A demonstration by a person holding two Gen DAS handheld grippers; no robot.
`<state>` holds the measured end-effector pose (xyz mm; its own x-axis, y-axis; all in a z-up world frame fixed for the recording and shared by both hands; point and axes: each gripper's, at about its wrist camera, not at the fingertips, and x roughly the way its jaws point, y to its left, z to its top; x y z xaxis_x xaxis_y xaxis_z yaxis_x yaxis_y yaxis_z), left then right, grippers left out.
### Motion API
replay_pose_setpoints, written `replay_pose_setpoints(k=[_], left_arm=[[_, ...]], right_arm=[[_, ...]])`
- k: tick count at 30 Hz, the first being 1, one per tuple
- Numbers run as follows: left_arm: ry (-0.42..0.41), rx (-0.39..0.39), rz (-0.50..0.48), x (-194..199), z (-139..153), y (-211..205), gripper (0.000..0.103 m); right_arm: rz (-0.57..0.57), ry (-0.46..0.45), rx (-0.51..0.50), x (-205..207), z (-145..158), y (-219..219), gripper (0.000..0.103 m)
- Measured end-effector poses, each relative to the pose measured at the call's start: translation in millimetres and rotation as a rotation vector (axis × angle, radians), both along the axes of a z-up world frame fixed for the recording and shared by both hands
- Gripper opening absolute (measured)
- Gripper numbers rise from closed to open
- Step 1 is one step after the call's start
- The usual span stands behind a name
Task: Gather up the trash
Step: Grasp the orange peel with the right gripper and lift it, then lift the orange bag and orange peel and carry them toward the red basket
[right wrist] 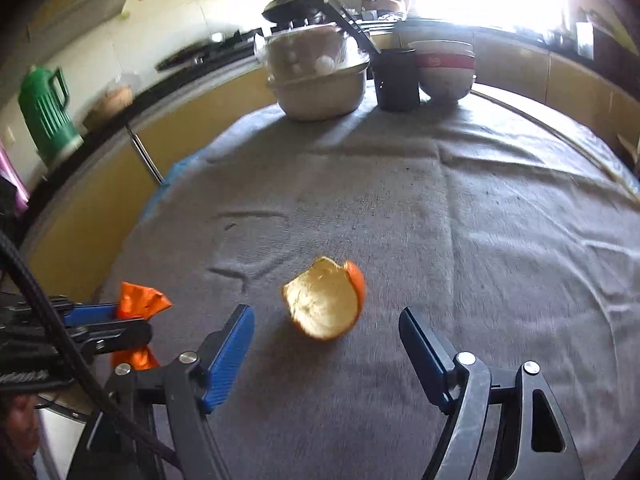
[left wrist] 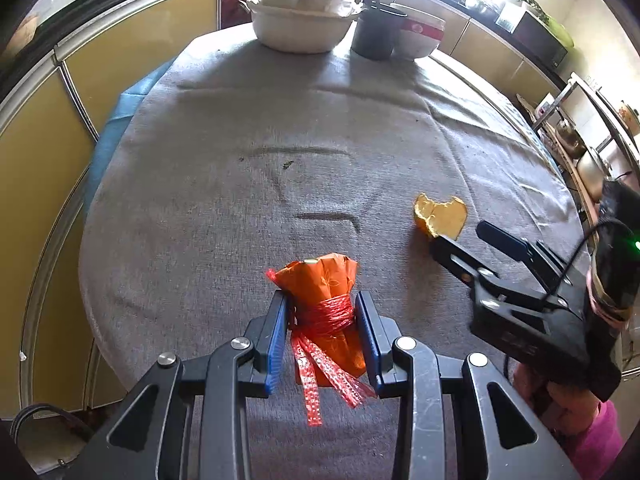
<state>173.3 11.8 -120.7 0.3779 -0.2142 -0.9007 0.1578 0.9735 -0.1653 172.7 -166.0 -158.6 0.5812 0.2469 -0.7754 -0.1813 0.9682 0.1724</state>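
My left gripper (left wrist: 322, 308) is shut on an orange foil wrapper (left wrist: 322, 280) tied with red ribbon, holding it at its tied waist over the grey tablecloth (left wrist: 260, 120). The wrapper also shows at the left of the right wrist view (right wrist: 138, 300), between the left gripper's fingers. An orange peel (right wrist: 326, 302) lies cup-side up on the cloth. My right gripper (right wrist: 326, 320) is open, its fingers on either side of the peel and just short of it. In the left wrist view the right gripper (left wrist: 460, 236) sits right beside the peel (left wrist: 440, 216).
At the table's far end stand a cream lidded pot (left wrist: 300, 12), a dark cup (left wrist: 374, 32) and a red-banded white bowl (left wrist: 420, 34). Yellow cabinets (left wrist: 40, 160) run along the left. A green thermos (right wrist: 46, 112) stands on the counter. Shelves with pots (left wrist: 580, 140) are at right.
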Motion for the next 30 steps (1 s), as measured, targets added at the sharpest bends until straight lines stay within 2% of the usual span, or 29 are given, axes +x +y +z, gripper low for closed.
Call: replay_pose_setpoints(k=[2, 4, 7, 10, 18, 30], left_arm=[[-0.002, 0.006, 0.003, 3, -2, 0, 0.035], [-0.005, 0.011, 0.004, 6, -2, 1, 0.035], [-0.010, 0.020, 0.008, 7, -1, 1, 0.035], [-0.013, 0.017, 0.005, 6, 1, 0, 0.035], [-0.073, 0.050, -0.035, -16, 22, -19, 0.035], [-0.185, 0.108, -0.111, -67, 61, -58, 0.035]], right_arm=[[-0.013, 0.016, -0.023, 9, -7, 4, 0.072], [-0.012, 0.046, -0.021, 17, -13, 6, 0.051], [-0.015, 0.022, -0.072, 18, -12, 11, 0.046], [-0.025, 0.008, -0.055, 13, -7, 7, 0.036], [-0.081, -0.009, 0.030, -21, 10, -27, 0.033], [-0.153, -0.121, 0.108, -117, 64, -83, 0.033]])
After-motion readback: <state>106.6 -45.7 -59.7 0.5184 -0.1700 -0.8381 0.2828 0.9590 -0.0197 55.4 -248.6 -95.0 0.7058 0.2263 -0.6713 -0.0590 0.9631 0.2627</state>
